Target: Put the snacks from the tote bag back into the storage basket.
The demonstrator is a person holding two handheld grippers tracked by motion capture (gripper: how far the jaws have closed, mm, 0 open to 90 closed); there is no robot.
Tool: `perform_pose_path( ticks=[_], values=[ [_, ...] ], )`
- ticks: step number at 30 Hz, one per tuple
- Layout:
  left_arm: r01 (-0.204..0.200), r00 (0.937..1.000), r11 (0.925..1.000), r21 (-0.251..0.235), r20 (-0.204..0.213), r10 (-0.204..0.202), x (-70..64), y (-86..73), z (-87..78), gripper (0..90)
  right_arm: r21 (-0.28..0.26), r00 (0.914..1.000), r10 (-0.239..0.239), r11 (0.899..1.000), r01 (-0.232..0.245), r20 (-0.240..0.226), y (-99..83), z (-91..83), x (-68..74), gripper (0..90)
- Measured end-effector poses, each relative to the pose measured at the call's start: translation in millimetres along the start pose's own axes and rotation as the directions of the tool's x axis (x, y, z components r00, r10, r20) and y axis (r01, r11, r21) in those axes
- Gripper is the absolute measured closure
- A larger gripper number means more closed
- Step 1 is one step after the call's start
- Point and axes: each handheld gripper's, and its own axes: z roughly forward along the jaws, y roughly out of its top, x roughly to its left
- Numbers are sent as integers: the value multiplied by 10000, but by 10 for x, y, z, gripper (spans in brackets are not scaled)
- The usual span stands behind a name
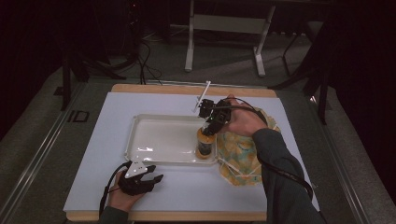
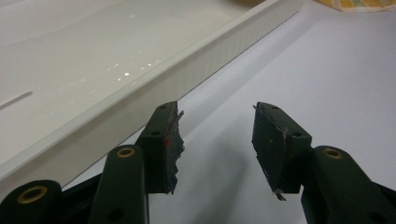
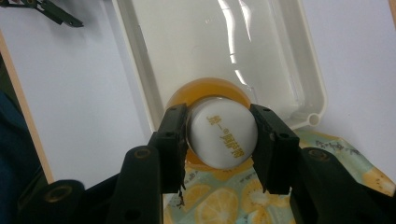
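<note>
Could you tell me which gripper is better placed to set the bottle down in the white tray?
Right: the right gripper already clamps the bottle by its white cap, upright in the tray. The left gripper rests open outside it.

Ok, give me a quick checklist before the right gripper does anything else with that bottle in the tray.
1. Grip on the cap: the right gripper has its jaws against both sides of the bottle at its white cap. Ok.
2. Bottle upright: it stands upright in the high view. Ok.
3. Bottle inside the tray: it sits in the near right corner. Ok.
4. Bottle resting on the tray floor or lifted: cannot tell.
5. Left gripper out of the way: open, empty, on the table beside the tray. Ok.
6. Lemon-print cloth close beside the tray, may snag. Not ok.
</note>
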Motion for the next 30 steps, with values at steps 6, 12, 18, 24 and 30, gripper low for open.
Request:
perform_pose_path(
  ticks=[6, 12, 18, 24, 30],
  values=[
    [-11, 10000, 10000, 19, -15, 11, 1, 1, 3, 513, -73, 9999, 110, 9999, -109, 32, -48, 62, 24, 588],
    [-13, 10000, 10000, 15, -11, 13, 0, 1, 3, 513, -140, 9996, 264, 9996, -263, 63, -93, 93, 21, 588],
    [-18, 10000, 10000, 23, -12, 18, 0, 2, 4, 513, -30, 9991, 401, 9992, -401, 113, -118, 85, 18, 588],
    [-22, 10000, 10000, 62, -24, 22, -1, 3, 6, 513, 63, 9987, 456, 9989, -457, 206, -131, 78, 21, 588],
    [-24, 10000, 10000, 82, -30, 25, -2, 4, 7, 512, -25, 9974, 656, 9978, -655, 292, -119, 94, 8, 585]
  ],
)
